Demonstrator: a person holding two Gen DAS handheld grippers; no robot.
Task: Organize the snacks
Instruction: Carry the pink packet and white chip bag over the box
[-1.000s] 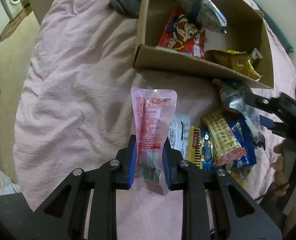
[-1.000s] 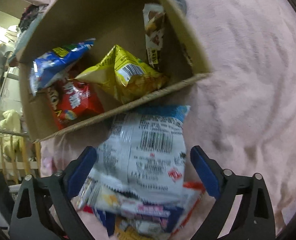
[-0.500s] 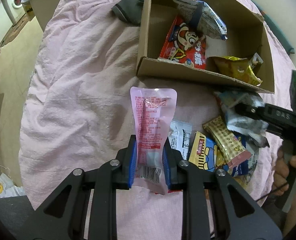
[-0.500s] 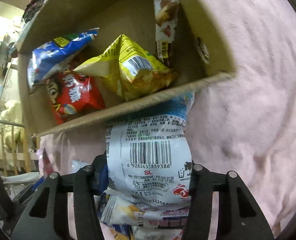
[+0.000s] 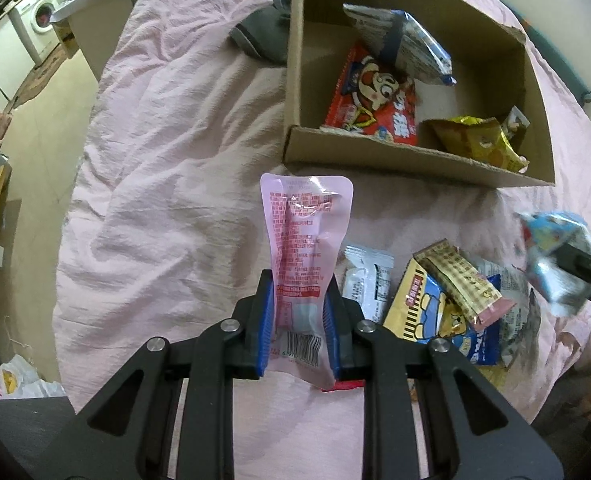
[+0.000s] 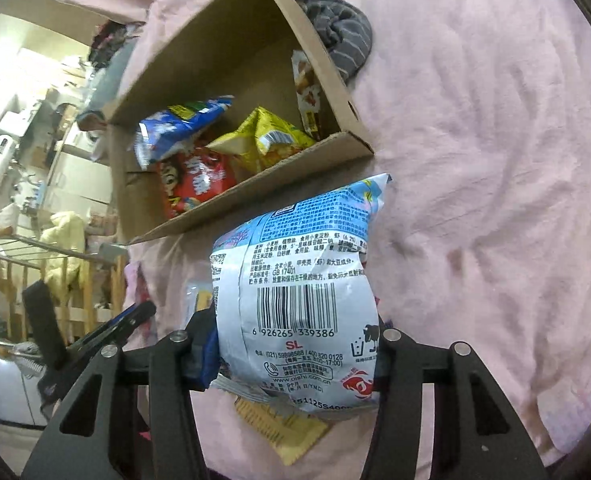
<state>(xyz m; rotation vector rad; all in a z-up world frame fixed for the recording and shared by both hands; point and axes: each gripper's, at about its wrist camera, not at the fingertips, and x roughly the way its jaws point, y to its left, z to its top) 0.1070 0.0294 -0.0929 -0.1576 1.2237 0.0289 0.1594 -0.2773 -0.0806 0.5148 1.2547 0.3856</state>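
Pink bedsheet [image 5: 167, 168] is carrying everything. Cardboard box [image 5: 407, 162] is sitting open on it, already holding a red snack bag [image 5: 375, 108], a yellow bag [image 5: 479, 144] and a blue-grey bag [image 5: 403, 44]. Loose snack pile [image 5: 447, 312] is lying on the sheet just short of the box's near wall.

Right gripper [image 6: 295, 356] is clamping the blue-white chip bag [image 6: 303, 296] at its barcode end, jaws squeezing the bag's sides, bag lifted clear of the pile. Long axis is pointing up and forward, top edge nearly reaching the box's near wall [image 6: 255, 196]. Box is lying ahead and to the left of it.

Left gripper [image 5: 301, 320] is pinching the pink pouch [image 5: 305, 248] at its lower end, pouch standing upright, box ahead and to the right.

Judgement: the right hand's bag is nearer the box, so it's likely going in first.
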